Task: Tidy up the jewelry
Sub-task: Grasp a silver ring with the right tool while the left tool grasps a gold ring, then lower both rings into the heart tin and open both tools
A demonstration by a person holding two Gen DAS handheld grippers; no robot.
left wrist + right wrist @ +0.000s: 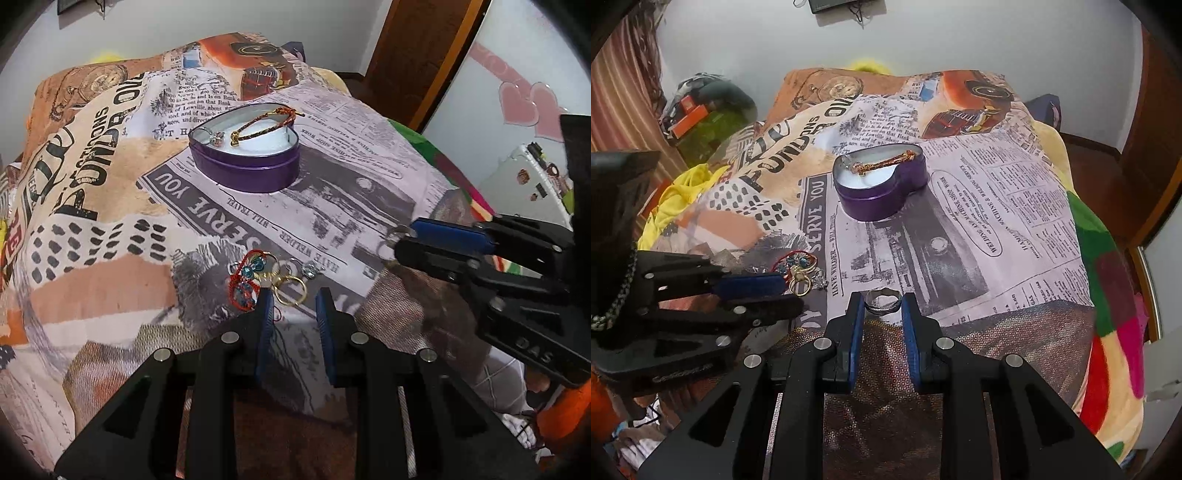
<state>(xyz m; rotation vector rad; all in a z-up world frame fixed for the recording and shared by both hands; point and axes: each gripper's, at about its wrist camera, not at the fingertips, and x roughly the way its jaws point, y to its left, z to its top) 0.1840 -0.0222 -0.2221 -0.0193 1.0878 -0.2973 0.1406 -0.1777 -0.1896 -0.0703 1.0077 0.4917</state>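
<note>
A purple heart-shaped tin [247,168] [882,201] stands open on the printed cloth, holding a braided bracelet [266,123] [886,164] and a stone ring [214,137]. A pile of loose jewelry [269,278] [801,271], with red cord, blue beads and gold rings, lies just ahead of my left gripper [293,299], which is open and empty. My right gripper [882,301] [397,240] is closed onto a silver ring [882,301] held between its blue pads, to the right of the pile.
The printed newspaper-pattern cloth [997,229] covers a raised surface that drops off at the right onto a colourful blanket [1108,295]. Yellow fabric [676,199] and clutter lie at the left. A wooden door [417,55] stands behind.
</note>
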